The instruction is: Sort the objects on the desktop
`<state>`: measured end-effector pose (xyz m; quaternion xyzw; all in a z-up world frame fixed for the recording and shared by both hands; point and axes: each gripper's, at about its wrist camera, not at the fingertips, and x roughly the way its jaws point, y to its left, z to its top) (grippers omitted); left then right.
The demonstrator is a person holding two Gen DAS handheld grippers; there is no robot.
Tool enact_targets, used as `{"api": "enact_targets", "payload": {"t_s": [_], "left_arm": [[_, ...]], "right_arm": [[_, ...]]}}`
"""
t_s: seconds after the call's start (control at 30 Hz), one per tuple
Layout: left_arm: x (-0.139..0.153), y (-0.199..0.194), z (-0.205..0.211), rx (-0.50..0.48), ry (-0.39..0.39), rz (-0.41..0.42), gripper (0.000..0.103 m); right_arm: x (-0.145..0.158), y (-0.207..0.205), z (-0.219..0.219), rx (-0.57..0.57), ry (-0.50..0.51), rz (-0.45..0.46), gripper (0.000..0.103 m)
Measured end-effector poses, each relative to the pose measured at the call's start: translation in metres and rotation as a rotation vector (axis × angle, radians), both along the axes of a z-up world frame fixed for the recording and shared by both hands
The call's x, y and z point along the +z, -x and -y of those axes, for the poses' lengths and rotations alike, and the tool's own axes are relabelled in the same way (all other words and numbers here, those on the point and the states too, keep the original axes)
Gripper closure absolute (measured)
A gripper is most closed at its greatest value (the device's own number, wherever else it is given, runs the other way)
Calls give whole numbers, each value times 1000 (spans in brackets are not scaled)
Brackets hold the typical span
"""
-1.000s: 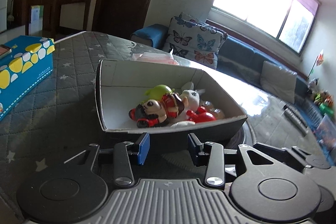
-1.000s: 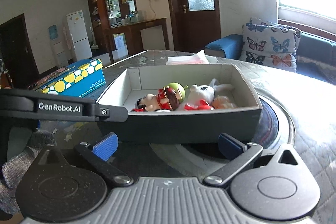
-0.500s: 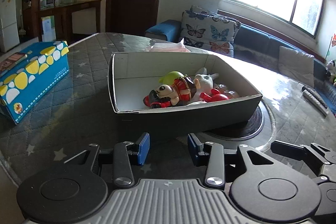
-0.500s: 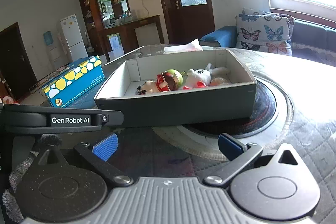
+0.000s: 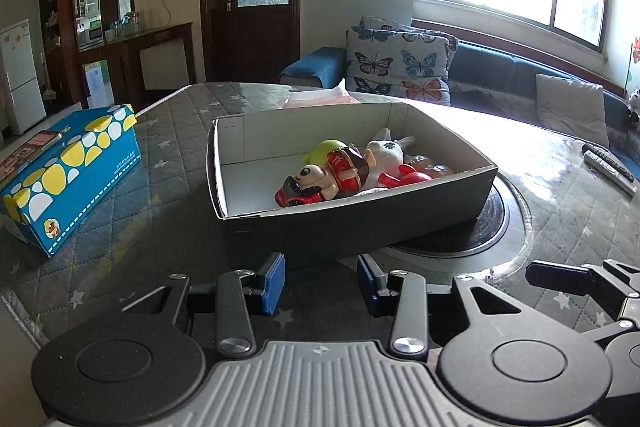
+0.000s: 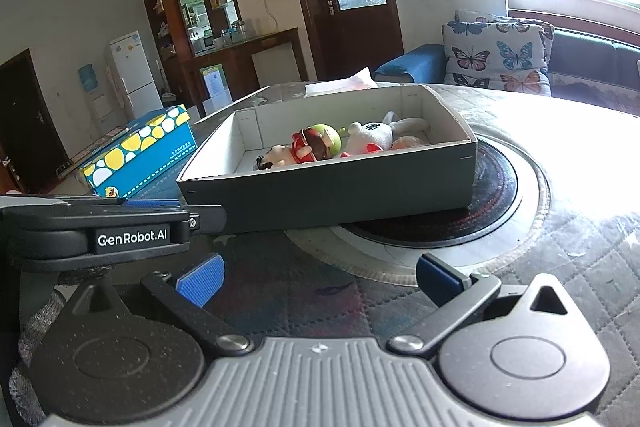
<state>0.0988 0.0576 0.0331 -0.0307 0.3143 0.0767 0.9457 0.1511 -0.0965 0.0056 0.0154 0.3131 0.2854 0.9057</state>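
A dark open box [image 5: 360,223] with a white inside stands on the quilted table, partly over a round black hotplate [image 5: 492,223]. In it lie several toys: a red and cream figure [image 5: 324,177], a green one [image 5: 326,149] and a white plush [image 5: 384,157]. The box also shows in the right wrist view [image 6: 332,187]. My left gripper [image 5: 321,283] is open and empty, just short of the box's near wall. My right gripper [image 6: 318,277] is wide open and empty, further back from the box.
A blue and yellow tissue box [image 5: 68,173] lies left of the box, with a phone [image 5: 42,139] on top. Pink tissue [image 5: 320,95] lies behind the box. Two remotes [image 5: 608,167] lie far right. The left gripper's body [image 6: 96,227] crosses the right wrist view.
Both grippers have drawn back from the box, which now looks smaller and further off. Neither has changed its opening.
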Motion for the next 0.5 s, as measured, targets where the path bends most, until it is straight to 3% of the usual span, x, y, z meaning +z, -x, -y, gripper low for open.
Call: {"api": "enact_targets", "payload": {"t_s": [0.5], "left_arm": [[-5, 3, 7, -1, -33, 3, 61]], "right_arm": [[0, 6, -1, -5, 11, 7, 0]]}}
